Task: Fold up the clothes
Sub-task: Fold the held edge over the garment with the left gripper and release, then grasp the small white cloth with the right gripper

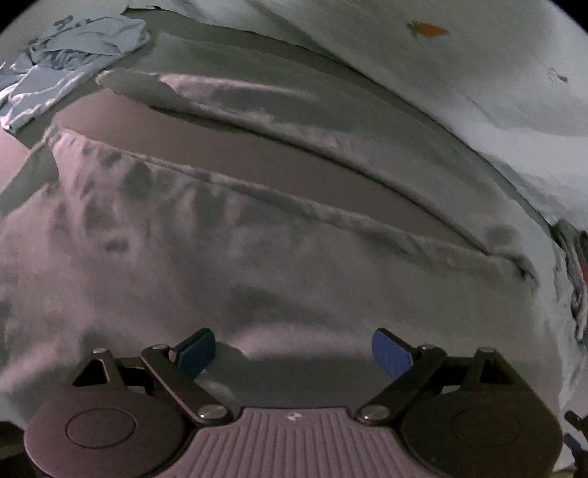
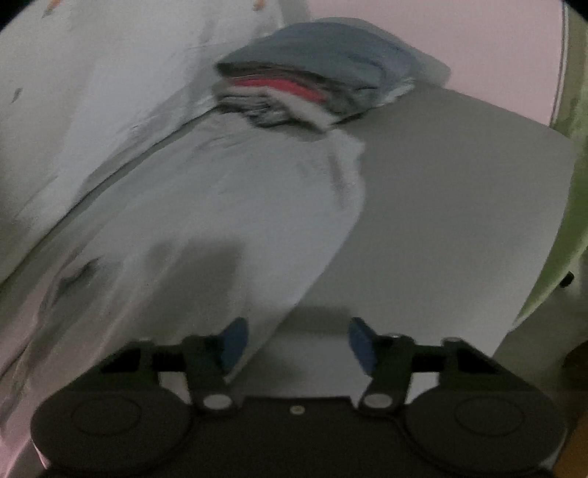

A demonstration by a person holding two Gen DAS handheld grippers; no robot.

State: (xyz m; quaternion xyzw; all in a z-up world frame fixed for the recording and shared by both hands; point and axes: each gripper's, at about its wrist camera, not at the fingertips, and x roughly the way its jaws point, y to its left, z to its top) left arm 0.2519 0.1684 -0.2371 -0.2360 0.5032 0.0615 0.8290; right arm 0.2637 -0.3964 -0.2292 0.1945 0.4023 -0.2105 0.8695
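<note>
A pale grey garment (image 1: 257, 264) lies spread on the grey table, with a gathered waistband seam running across it and a second folded edge (image 1: 239, 99) behind. My left gripper (image 1: 294, 349) is open just above the cloth, holding nothing. In the right wrist view the same pale garment (image 2: 228, 206) stretches away along the table. My right gripper (image 2: 294, 342) is open over the garment's near edge, its left fingertip (image 2: 233, 342) on the cloth side, nothing between the pads.
A crumpled blue garment (image 1: 73, 55) lies at the far left. A stack of folded clothes (image 2: 312, 88) with a red layer sits at the table's far end. A white sheet with a carrot print (image 1: 428, 29) is behind. Bare grey table (image 2: 459, 206) lies to the right.
</note>
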